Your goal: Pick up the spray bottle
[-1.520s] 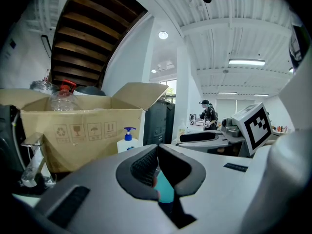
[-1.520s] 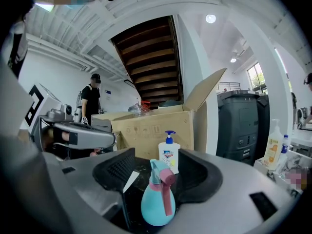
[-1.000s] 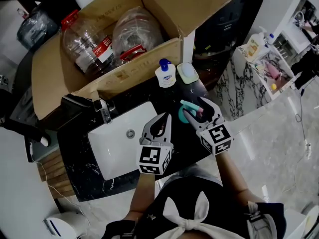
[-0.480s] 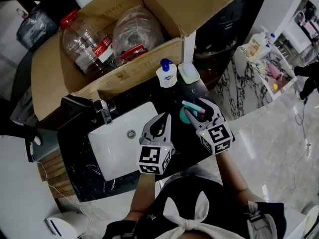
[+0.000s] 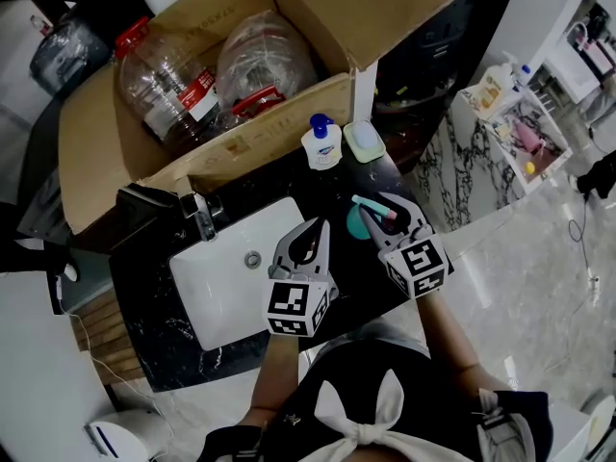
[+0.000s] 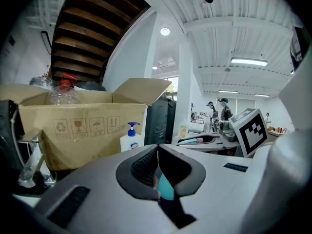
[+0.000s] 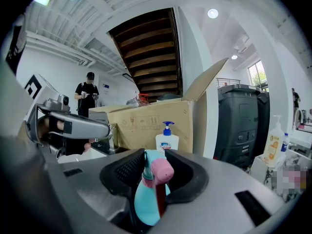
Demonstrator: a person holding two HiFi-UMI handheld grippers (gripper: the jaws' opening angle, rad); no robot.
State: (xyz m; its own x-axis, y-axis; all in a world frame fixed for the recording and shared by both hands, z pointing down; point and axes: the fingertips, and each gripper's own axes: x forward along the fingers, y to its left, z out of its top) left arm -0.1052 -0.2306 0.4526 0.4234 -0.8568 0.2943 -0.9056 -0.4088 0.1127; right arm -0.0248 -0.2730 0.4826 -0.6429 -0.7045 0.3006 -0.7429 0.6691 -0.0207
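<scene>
The teal spray bottle (image 5: 360,221) with a pink trigger head stands on the black counter, right of the sink. My right gripper (image 5: 382,209) is around its top and its jaws are closing. In the right gripper view the bottle (image 7: 146,199) rises between the two pads, which lie against its neck and pink head on both sides. My left gripper (image 5: 319,227) hovers over the sink's right rim, left of the bottle, its jaws shut with nothing between them. Through its jaws (image 6: 157,149) a sliver of the teal bottle (image 6: 166,189) shows.
A white pump soap bottle (image 5: 320,143) and a pale soap dish (image 5: 363,141) stand just beyond the spray bottle, against an open cardboard box (image 5: 241,152) of plastic jugs. The white sink (image 5: 217,292) and its faucet (image 5: 199,216) lie to the left. The counter edge runs close on the right.
The right gripper's jaws have drawn in around the spray bottle's top. Both grippers have otherwise stayed where they were.
</scene>
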